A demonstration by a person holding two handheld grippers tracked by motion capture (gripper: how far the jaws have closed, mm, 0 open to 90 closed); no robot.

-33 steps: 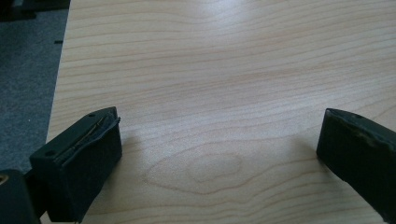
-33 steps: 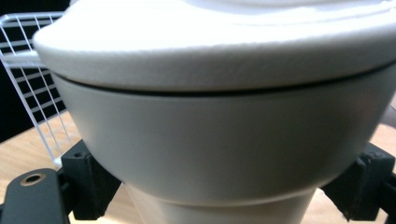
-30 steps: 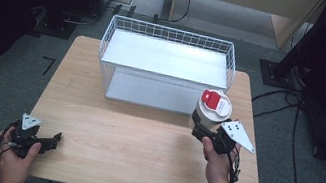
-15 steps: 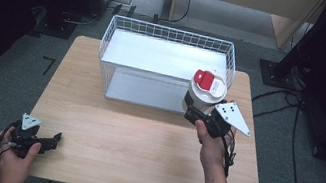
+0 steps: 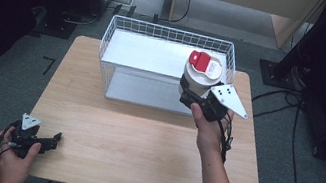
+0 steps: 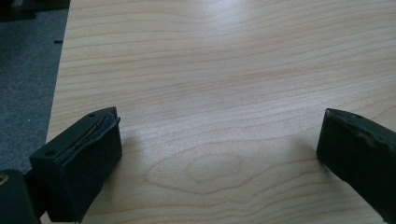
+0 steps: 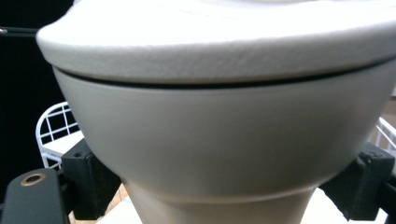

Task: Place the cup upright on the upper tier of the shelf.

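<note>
Right gripper (image 5: 198, 99) clamping white cup (image 5: 200, 75) above wire basket (image 5: 124, 29) rim, left gripper (image 5: 43, 140) open on wooden table (image 5: 143, 134)

My high view looks down over the worktop (image 5: 142, 138); my gripper views sit close, sharing its basket (image 5: 170, 37).

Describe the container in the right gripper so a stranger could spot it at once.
Start at the white wire basket at the far side of the wooden table. At the basket's right front corner, the right gripper holds a pale cylindrical container up off the table. Its white lid carries a red flip tab, the one red thing there.
</note>
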